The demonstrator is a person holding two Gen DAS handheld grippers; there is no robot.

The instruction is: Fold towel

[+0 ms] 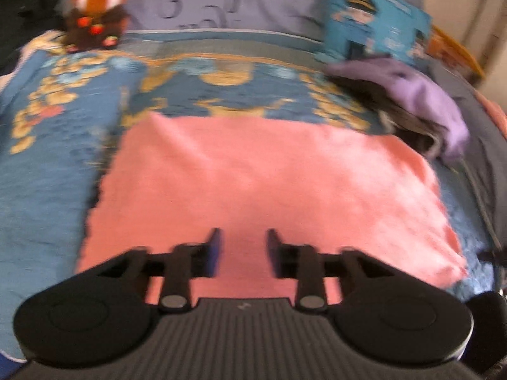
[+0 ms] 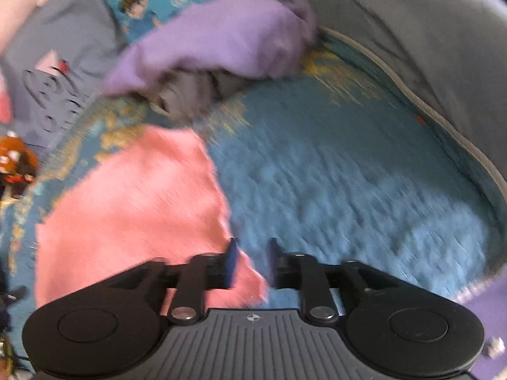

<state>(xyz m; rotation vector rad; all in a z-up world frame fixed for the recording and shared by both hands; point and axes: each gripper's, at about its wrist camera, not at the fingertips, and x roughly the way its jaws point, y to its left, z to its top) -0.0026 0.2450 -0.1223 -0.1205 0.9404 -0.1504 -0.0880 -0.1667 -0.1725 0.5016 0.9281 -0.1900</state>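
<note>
A pink towel (image 1: 266,190) lies flat on a blue patterned bedspread (image 1: 47,164), folded into a rough rectangle. My left gripper (image 1: 242,247) hovers over the towel's near edge, open, with nothing between its fingers. In the right wrist view the same pink towel (image 2: 133,209) fills the left half. My right gripper (image 2: 252,261) stands open over the towel's near right corner, and the pink cloth shows between and below its fingers without being pinched. Both views are blurred by motion.
A crumpled purple and grey cloth pile (image 1: 421,107) (image 2: 215,50) lies just beyond the towel's far right corner. A brown and orange plush toy (image 1: 98,9) sits at the far left by a lilac pillow (image 1: 221,0). A blue picture box (image 1: 377,22) leans at the far right.
</note>
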